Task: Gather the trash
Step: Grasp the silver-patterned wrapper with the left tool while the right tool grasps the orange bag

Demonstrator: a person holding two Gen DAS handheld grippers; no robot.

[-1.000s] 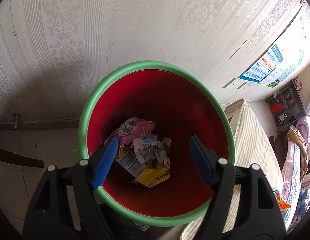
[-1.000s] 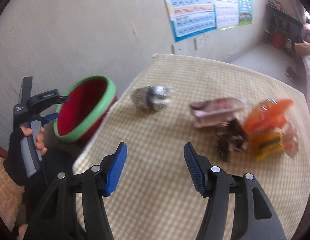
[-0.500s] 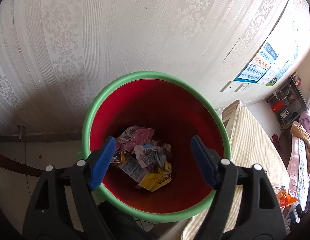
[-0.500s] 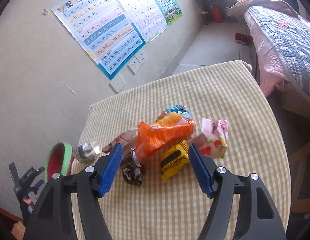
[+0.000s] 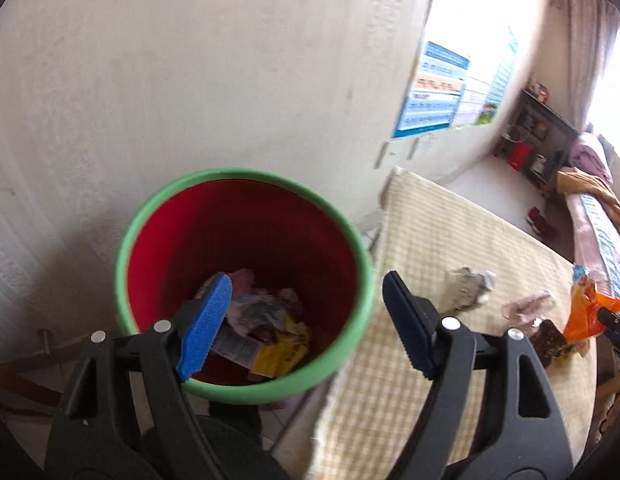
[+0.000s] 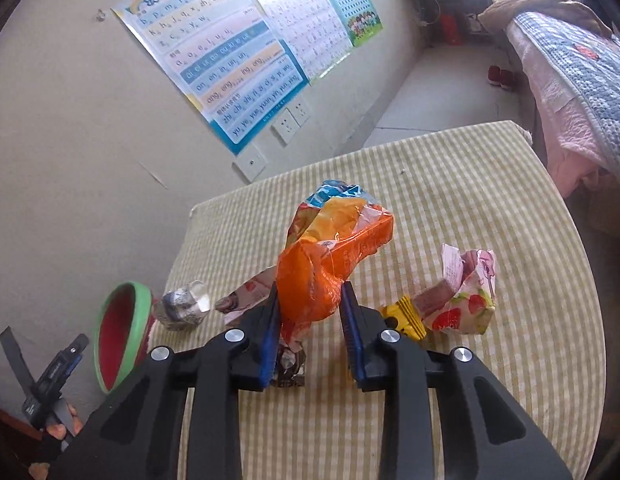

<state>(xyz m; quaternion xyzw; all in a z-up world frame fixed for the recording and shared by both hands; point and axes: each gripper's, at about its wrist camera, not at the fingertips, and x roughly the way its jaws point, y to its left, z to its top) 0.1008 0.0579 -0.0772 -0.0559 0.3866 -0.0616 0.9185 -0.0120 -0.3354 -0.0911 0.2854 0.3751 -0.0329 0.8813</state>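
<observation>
A red bin with a green rim (image 5: 157,216) stands by the wall, left of the table, with crumpled wrappers (image 5: 261,320) in its bottom. My left gripper (image 5: 305,324) is open and empty above the bin's near rim. My right gripper (image 6: 310,332) is shut on an orange snack bag (image 6: 330,264) on the checked tablecloth (image 6: 490,184). Around it lie a pink strawberry wrapper (image 6: 462,300), a yellow wrapper (image 6: 406,316), a dark wrapper (image 6: 289,368) and a crumpled silver wrapper (image 6: 181,304). The bin also shows in the right wrist view (image 6: 121,328).
Posters (image 6: 229,64) and sockets (image 6: 289,120) are on the wall behind the table. A bed with a quilt (image 6: 574,60) stands at the right. The table edge (image 5: 350,360) runs close beside the bin.
My right gripper has moved in and closed on the orange snack bag. My left gripper has pulled back and swung right, so the bin sits further left and the table shows.
</observation>
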